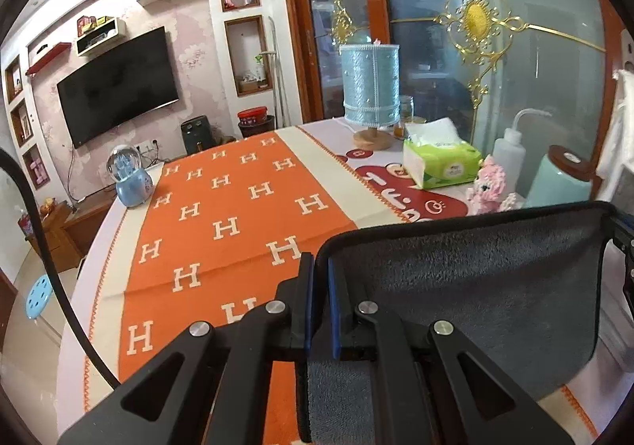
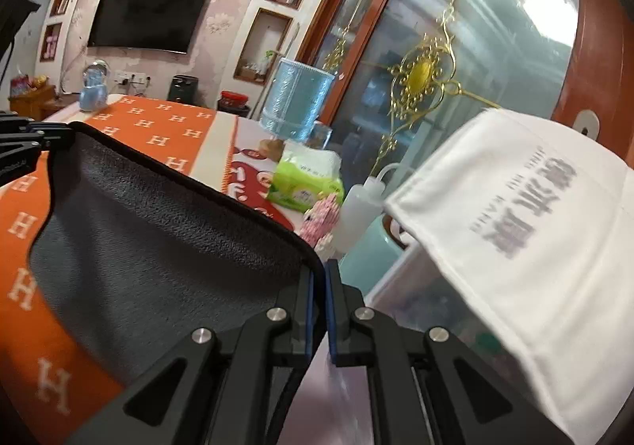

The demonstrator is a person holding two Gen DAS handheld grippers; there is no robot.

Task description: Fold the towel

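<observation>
A grey fleecy towel (image 1: 467,286) with a black hem hangs stretched between my two grippers above the table. My left gripper (image 1: 321,266) is shut on its left top corner. My right gripper (image 2: 320,270) is shut on its right top corner; the towel (image 2: 158,239) sags leftward to the left gripper (image 2: 23,151), seen at the left edge of the right wrist view. In the left wrist view the right gripper (image 1: 626,247) shows at the right edge. The towel's lower part is hidden behind the gripper bodies.
An orange cloth with white H letters (image 1: 222,227) covers the table. Behind stand a blue lamp (image 1: 371,88), a green tissue pack (image 1: 440,163), a white squeeze bottle (image 1: 507,151), a pink toy (image 1: 489,187), a teal canister (image 1: 562,179) and a snow globe (image 1: 128,177). A white printed cloth (image 2: 535,227) lies on a box at right.
</observation>
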